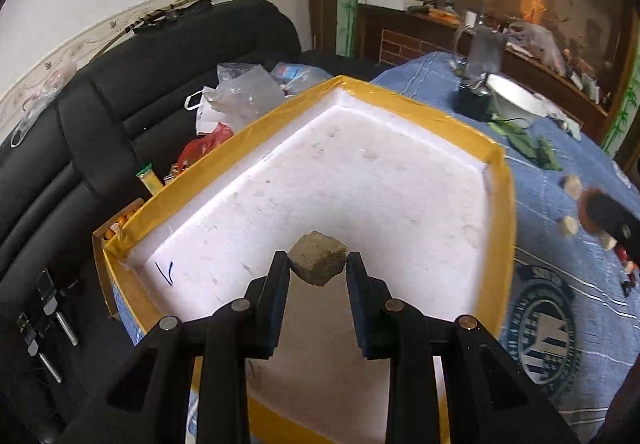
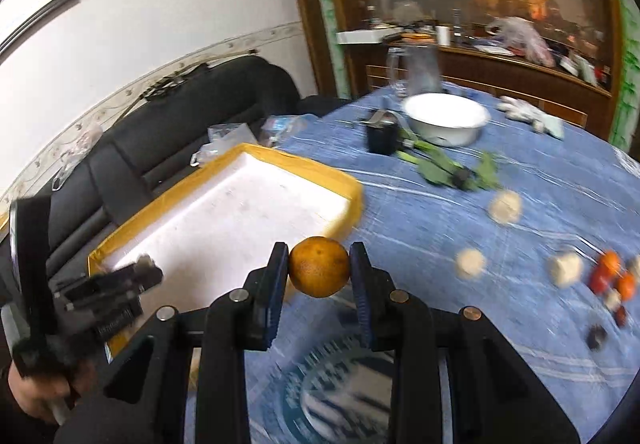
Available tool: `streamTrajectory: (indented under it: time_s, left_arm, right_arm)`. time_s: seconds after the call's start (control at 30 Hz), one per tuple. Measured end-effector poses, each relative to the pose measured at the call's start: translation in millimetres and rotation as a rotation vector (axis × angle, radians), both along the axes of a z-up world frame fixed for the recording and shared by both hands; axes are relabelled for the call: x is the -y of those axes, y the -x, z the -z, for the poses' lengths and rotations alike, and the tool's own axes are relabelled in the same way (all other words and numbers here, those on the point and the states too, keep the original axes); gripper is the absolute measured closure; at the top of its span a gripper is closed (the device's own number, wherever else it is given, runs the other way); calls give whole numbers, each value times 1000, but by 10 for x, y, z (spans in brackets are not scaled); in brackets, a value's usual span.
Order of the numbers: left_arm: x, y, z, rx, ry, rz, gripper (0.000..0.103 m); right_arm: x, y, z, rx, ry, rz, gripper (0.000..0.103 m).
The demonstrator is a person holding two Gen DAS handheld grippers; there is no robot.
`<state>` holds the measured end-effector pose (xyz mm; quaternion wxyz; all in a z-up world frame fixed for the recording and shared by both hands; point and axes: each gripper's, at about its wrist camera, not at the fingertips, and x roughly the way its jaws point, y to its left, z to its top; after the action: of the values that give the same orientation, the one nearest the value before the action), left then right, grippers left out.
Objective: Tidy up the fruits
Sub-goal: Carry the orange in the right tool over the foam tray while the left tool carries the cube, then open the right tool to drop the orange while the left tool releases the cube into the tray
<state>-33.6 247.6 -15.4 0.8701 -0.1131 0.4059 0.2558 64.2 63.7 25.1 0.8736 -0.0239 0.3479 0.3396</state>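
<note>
Two grippers carry their loads toward a foam tray on a blue-clothed worktop.

The left gripper [image 1: 318, 264] is clamped on a brownish cube-shaped lump [image 1: 317, 258], held above the yellow-rimmed tray [image 1: 496, 180], apparently for dropping in. The right gripper [image 2: 319, 268] is closed on an orange [image 2: 319, 266] just beside the tray's corner [image 2: 352, 200]. More small fruits [image 2: 610, 276] lie scattered on the worktop [image 2: 500, 204], still unsorted.

Blue "V"-like pen mark on foam tray [image 1: 400, 180]; tablecloth [image 1: 560, 324] emblem lettering perhaps unreadable.
</note>
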Motion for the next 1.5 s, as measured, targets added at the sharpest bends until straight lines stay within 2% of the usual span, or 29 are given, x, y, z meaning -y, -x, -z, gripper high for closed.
streamTrajectory:
  time_s: [0.17,0.3,0.5,0.93,1.03,1.1,1.2,1.23,1.3,1.33,1.5]
  left_arm:
    - [-119,-41,52,-22,1,-28,75]
    - [-199,-47,93,-35,-2,-52,75]
    - [-295,-92,205,-67,18,-69,75]
    - [-260,-57,219,-103,14,-84,74]
    - [-282,-41,211,-105,27,-86,74]
    - [-301,-32,204,-103,44,-93,74]
    - [-336,12,174,-95,62,-96,64]
    - [-335,33,146,-86,58,-93,60]
    - [-349,100,82,-70,45,-125,38]
    - [-363,137,50,-51,46,-143,24]
    - [-393,371,-157,110,85,-231,22]
  right_arm:
    - [-561,-209,207,-22,50,-58,70]
    - [-805,-377,416,-55,98,-64,69]
    - [-936,-462,635,-77,153,-76,69]
    - [-1022,-461,677,-41,259,-78,68]
    - [-1041,-435,675,-37,267,-79,60]
    - [-1037,-410,648,-26,269,-74,44]
    - [-990,-341,534,20,250,-69,21]
    - [-959,-308,483,39,245,-62,19]
    - [-850,-252,383,77,236,-45,13]
    - [-783,-233,345,88,233,-33,12]
    - [-233,-79,213,124,213,52,4]
